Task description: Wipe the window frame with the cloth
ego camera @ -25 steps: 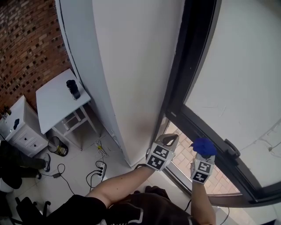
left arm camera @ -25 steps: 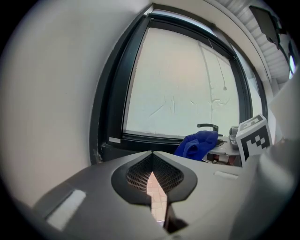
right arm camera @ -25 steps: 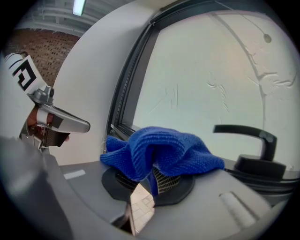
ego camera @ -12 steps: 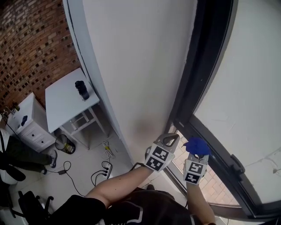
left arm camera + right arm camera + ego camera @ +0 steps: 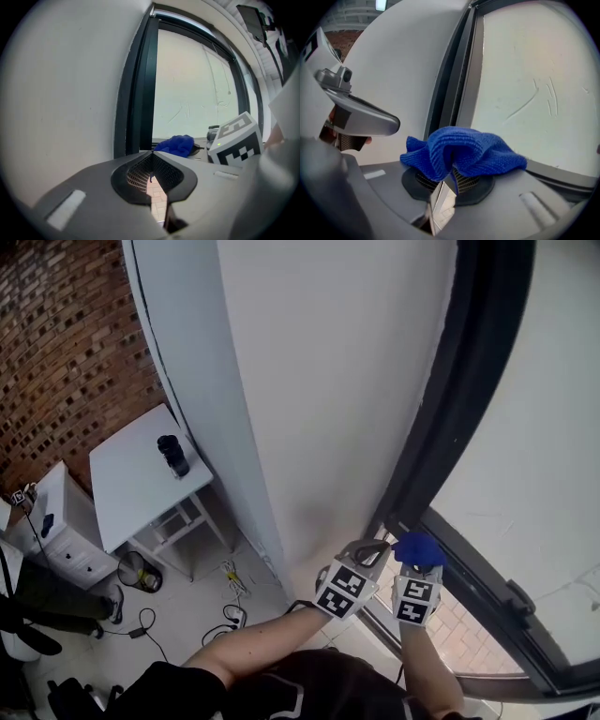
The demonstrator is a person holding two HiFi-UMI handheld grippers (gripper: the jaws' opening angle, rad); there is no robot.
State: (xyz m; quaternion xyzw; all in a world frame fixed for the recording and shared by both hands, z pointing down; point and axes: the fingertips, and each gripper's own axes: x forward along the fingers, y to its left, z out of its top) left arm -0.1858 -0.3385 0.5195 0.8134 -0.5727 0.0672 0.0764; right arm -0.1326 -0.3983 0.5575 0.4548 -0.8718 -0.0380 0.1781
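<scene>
A blue cloth (image 5: 418, 548) (image 5: 461, 151) (image 5: 177, 144) is bunched at the tip of my right gripper (image 5: 418, 563) (image 5: 452, 171), whose jaws are shut on it. It sits close to the lower left corner of the dark window frame (image 5: 469, 409) (image 5: 457, 79) (image 5: 138, 93), where the upright meets the bottom rail. My left gripper (image 5: 375, 547) (image 5: 151, 157) is just left of it, near the white wall, jaws shut with nothing between them. The frosted pane (image 5: 553, 446) fills the right.
A white wall pillar (image 5: 309, 399) runs down beside the frame. Below left stand a small white table (image 5: 131, 479) with a dark bottle (image 5: 171, 456), a white drawer unit (image 5: 52, 521), a bin (image 5: 139, 570) and cables with a power strip (image 5: 230, 615) on the floor. A brick wall (image 5: 56, 334) is at the far left.
Both grippers have drawn closer together and nearer the frame's lower corner. The right gripper with the cloth moved left toward the upright. The head view shifted upward.
</scene>
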